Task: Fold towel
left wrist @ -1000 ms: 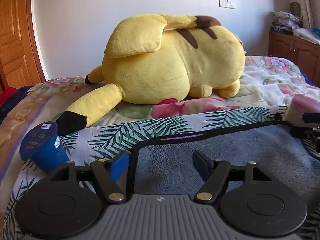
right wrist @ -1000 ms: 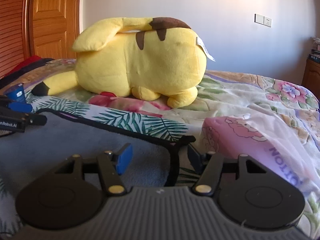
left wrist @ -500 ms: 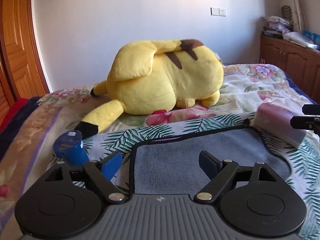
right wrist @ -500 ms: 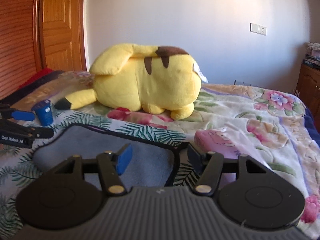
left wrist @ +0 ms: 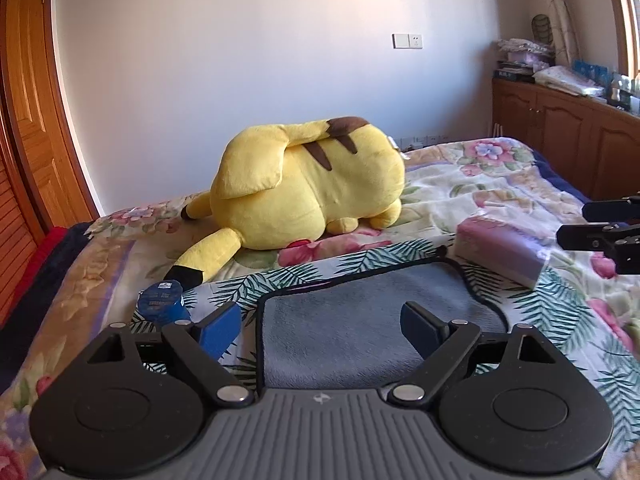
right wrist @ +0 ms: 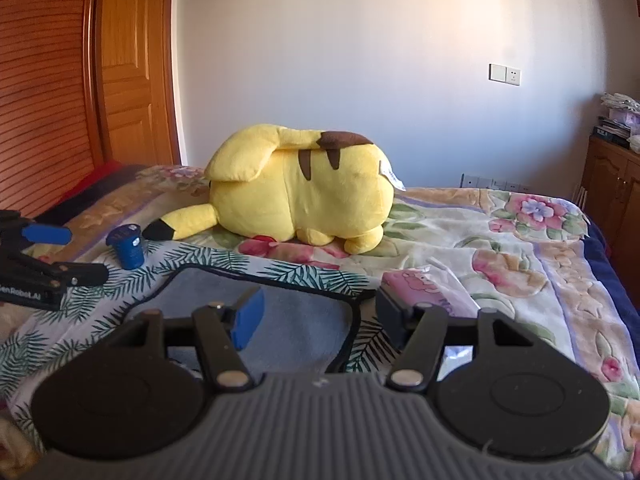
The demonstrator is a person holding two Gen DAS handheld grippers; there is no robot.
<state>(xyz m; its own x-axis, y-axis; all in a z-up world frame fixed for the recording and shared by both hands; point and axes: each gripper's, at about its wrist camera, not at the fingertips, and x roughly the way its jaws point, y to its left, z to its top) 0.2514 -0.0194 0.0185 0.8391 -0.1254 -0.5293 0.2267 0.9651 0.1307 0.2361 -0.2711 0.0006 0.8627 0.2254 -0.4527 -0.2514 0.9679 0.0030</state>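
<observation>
The towel, grey with a dark border, is laid flat on the floral bedspread before a yellow plush, flanked by the spread, empty left gripper and right gripper.

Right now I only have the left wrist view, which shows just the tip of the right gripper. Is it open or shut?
Observer: Open. The right gripper has its fingers spread with nothing clamped.
Operator: Where does it sit over the towel?
Observer: At the right edge of the towel; the black hem runs between the fingers.
Operator: Anything on top of the pink pack?
Observer: The pink pack shows a cartoon print on top, with loose clear wrap.
</observation>
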